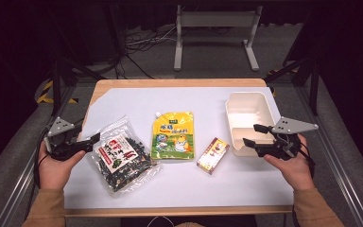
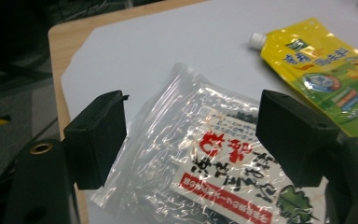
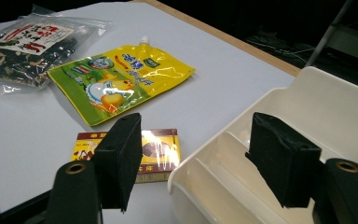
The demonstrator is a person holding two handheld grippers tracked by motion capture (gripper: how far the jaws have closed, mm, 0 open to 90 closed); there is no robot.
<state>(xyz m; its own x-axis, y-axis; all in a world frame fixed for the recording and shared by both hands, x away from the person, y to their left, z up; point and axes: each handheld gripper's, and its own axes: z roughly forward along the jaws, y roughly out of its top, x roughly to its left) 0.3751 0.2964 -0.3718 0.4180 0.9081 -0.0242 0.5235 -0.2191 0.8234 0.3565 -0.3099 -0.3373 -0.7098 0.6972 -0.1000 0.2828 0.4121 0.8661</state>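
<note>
Ahead of the gaping, empty left hand-held gripper (image 2: pixel 191 140) lies a seaweed bag (image 2: pixel 205 158); the right hand-held gripper (image 3: pixel 205 158), equally wide and empty, faces the divided tray (image 3: pixel 307 107); likely pre-grasp.

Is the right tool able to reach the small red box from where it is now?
Probably yes. The right tool is open, hovering at the tray's near corner, and the small red box lies flat beside that corner with nothing between them.
</note>
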